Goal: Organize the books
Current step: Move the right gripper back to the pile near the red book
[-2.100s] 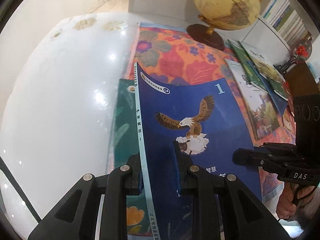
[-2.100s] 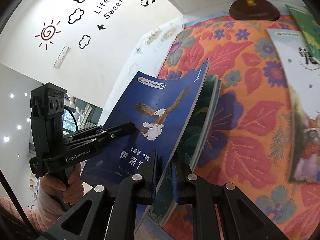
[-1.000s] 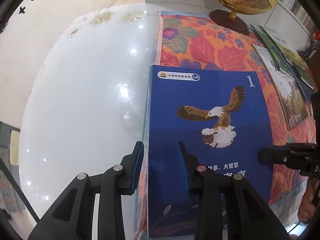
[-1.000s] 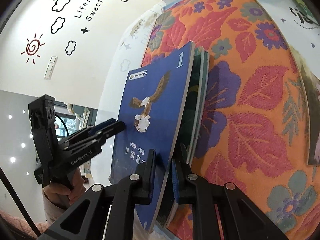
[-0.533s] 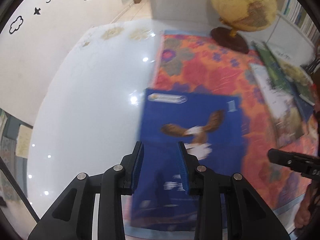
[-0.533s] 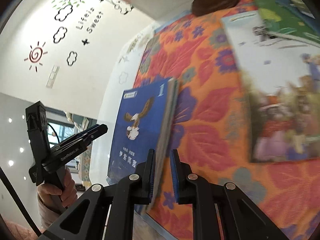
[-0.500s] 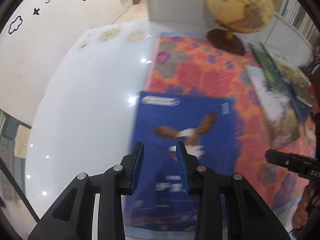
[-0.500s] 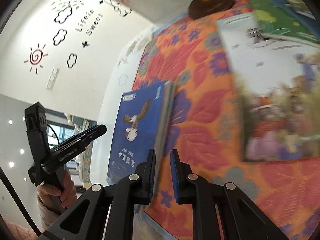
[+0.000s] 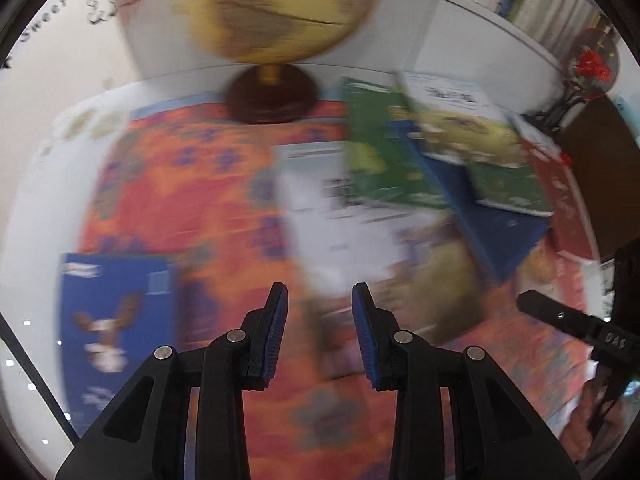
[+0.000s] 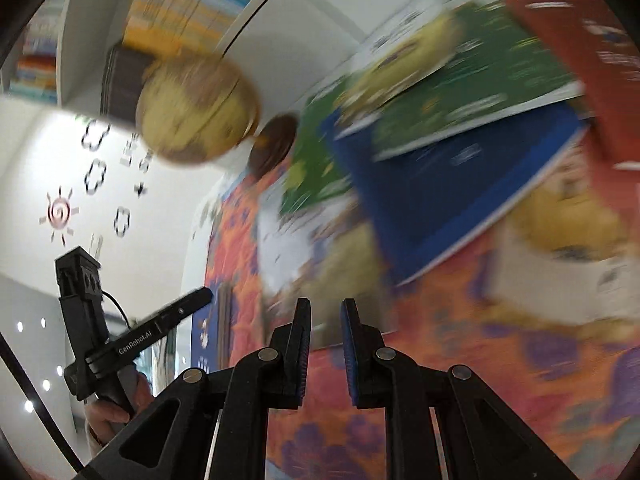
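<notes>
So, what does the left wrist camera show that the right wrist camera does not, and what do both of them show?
Only the left wrist view shows the round ornament with red flowers and the right gripper from the side. Only the right wrist view shows the red sun sticker on the white wall and the left gripper from the side. Both show the yellow globe on its dark wooden base, the orange flowered cloth, the blue eagle book and the overlapping green picture books.
</notes>
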A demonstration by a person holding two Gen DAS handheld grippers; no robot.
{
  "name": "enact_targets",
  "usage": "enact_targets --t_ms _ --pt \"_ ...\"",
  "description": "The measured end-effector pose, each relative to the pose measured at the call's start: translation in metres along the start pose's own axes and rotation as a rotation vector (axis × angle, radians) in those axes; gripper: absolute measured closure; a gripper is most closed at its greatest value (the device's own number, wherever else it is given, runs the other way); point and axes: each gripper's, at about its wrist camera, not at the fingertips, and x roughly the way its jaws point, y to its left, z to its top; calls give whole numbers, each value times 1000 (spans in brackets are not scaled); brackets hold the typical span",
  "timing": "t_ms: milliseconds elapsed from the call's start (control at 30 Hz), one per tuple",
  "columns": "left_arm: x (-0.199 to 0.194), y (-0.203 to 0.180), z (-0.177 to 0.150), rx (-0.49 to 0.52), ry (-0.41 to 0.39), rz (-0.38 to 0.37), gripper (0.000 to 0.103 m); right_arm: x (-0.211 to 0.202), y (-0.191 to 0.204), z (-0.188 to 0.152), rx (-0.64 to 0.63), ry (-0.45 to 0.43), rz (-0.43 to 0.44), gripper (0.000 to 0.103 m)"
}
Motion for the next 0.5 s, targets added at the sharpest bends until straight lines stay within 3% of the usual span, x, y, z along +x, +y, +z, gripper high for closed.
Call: enact_targets --t_ms 133,267,300,333,433,500 --pt "20 -54 21 11 -20 -44 72 -44 -31 19 54 -90 10 89" --pt "42 -78 56 -16 -62 -56 72 -71 -50 54 79 -173 9 85" --pt "49 -81 69 -41 -83 -74 72 -74 -53 64 82 -192 3 74" --pt "53 -83 76 -49 -93 -83 70 -75 -57 75 85 -215 -4 55" --pt "77 -90 102 -61 -98 -78 70 -75 -65 108 108 -281 -32 21" --pt "96 -92 116 -68 -97 -81 70 -63 -66 129 99 -281 -41 20"
